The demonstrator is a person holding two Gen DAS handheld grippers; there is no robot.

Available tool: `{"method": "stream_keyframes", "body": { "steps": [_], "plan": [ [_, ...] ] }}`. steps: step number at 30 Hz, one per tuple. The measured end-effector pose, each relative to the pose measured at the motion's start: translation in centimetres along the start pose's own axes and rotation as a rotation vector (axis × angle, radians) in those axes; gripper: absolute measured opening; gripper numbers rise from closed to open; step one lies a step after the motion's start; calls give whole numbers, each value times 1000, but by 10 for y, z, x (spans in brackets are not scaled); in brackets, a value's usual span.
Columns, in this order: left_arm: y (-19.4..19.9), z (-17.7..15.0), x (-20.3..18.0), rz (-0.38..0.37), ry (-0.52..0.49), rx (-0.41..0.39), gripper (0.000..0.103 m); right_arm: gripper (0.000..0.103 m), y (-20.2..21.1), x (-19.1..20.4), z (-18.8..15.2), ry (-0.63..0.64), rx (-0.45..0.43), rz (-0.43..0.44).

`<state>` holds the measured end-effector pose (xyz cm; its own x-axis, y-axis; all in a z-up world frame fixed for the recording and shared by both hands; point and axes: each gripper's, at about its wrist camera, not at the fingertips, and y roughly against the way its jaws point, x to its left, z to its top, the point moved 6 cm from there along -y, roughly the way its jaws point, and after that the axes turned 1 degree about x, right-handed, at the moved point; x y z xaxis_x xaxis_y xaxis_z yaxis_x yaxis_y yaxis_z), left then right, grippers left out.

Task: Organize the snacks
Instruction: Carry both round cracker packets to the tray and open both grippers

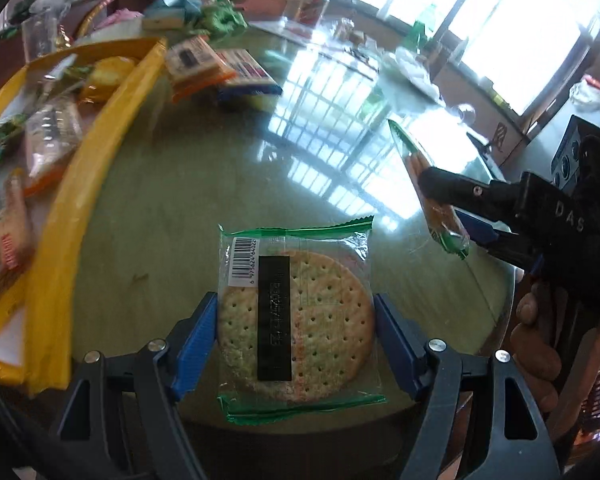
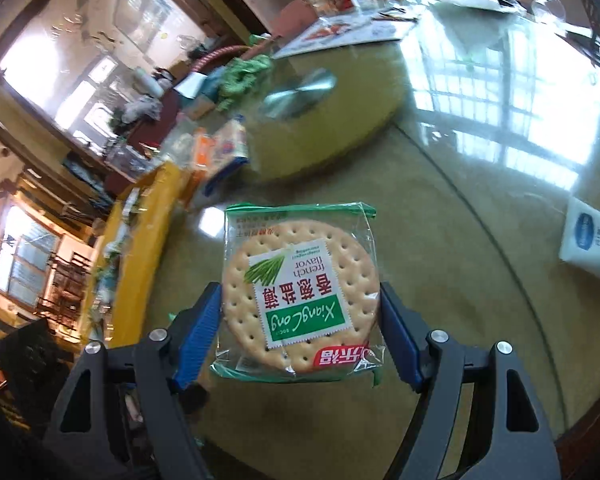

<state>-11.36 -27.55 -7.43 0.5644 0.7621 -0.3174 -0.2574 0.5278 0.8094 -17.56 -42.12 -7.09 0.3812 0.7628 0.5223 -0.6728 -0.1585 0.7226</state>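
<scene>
My left gripper (image 1: 295,330) is shut on a round cracker in a clear, green-edged wrapper (image 1: 296,312), barcode side up, held above the glass table (image 1: 172,200). My right gripper (image 2: 301,324) is shut on a second cracker pack (image 2: 300,296) with a green "XiangLong" label. The right gripper also shows in the left wrist view (image 1: 456,204), holding its pack (image 1: 420,176) edge-on at the right. A yellow tray (image 1: 80,196) with several snack packs stands to the left; it also shows in the right wrist view (image 2: 140,248).
Loose snack packs (image 1: 220,68) lie beyond the tray. A glass turntable (image 2: 324,120) sits mid-table. A white packet (image 2: 592,244) lies at the right. Bottles, papers and green clutter (image 1: 220,20) crowd the far side. The table edge curves near right.
</scene>
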Motion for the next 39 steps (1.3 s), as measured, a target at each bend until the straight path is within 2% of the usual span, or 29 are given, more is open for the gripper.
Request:
{"method": "stream_keyframes", "body": {
  "steps": [6,11,15,17,21,25,28,33,37,39],
  "plan": [
    [41,-5,24,-40,88,-78,76,76,3,42,-3,51,-21,42],
    [88,0,49,-29,145,-180,76,76,-8,88,-6,118,2,70],
    [121,-6,82,6,196,-259,76,76,-11,130,-11,172,2,118],
    [133,-9,103,-8,240,-278,76,76,-17,153,-18,201,21,155],
    [159,-12,148,1,317,-344,76,76,-32,190,-30,263,49,182],
    [170,-5,187,34,371,-375,76,76,-49,221,-38,324,72,197],
    [164,5,211,72,378,-353,76,76,-71,235,-41,339,109,193],
    [137,29,226,110,358,-291,76,76,-112,253,-46,388,145,114],
    [128,40,227,136,349,-265,76,76,-136,264,-31,371,148,107],
    [113,41,233,155,363,-222,76,77,-147,269,-24,369,145,105]
  ]
}}
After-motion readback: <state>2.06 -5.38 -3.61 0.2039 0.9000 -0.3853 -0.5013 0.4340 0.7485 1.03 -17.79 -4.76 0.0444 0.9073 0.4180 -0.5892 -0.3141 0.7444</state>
